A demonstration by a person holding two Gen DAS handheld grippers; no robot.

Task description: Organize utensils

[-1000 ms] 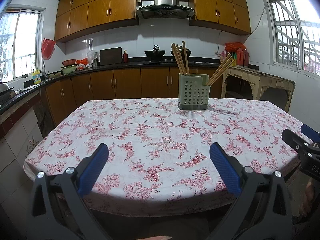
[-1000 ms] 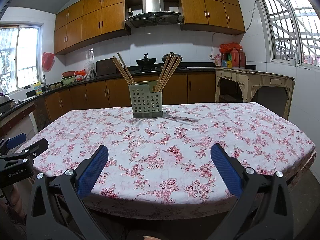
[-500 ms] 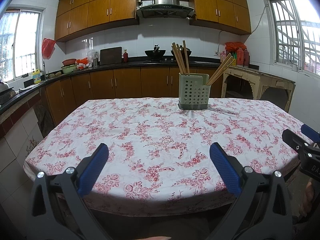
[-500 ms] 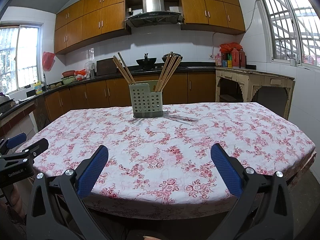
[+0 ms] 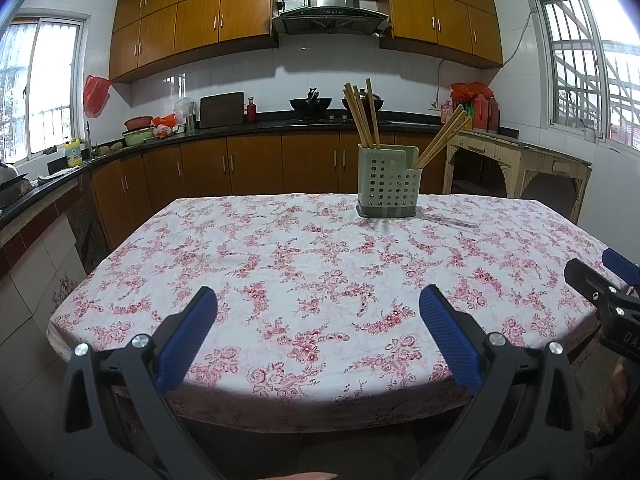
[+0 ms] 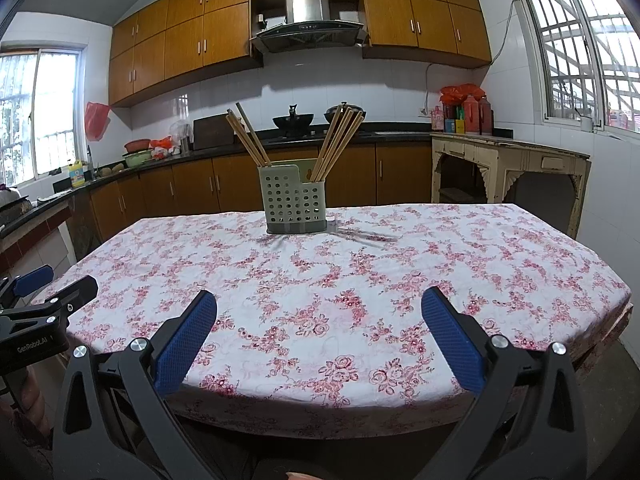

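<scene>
A pale green perforated utensil holder (image 5: 387,186) stands upright on the far side of the table, also in the right wrist view (image 6: 295,200). Wooden chopsticks (image 5: 362,114) lean left in its taller compartment and more chopsticks (image 5: 440,141) lean right in the lower one. My left gripper (image 5: 318,306) is open and empty over the table's near edge. My right gripper (image 6: 319,306) is open and empty, also at the near edge. Each gripper shows at the side of the other's view.
The table wears a white cloth with red flowers (image 5: 320,264). Brown kitchen cabinets and a dark counter (image 5: 224,130) run behind and to the left. A worn cream side table (image 6: 508,168) stands at the right by the window.
</scene>
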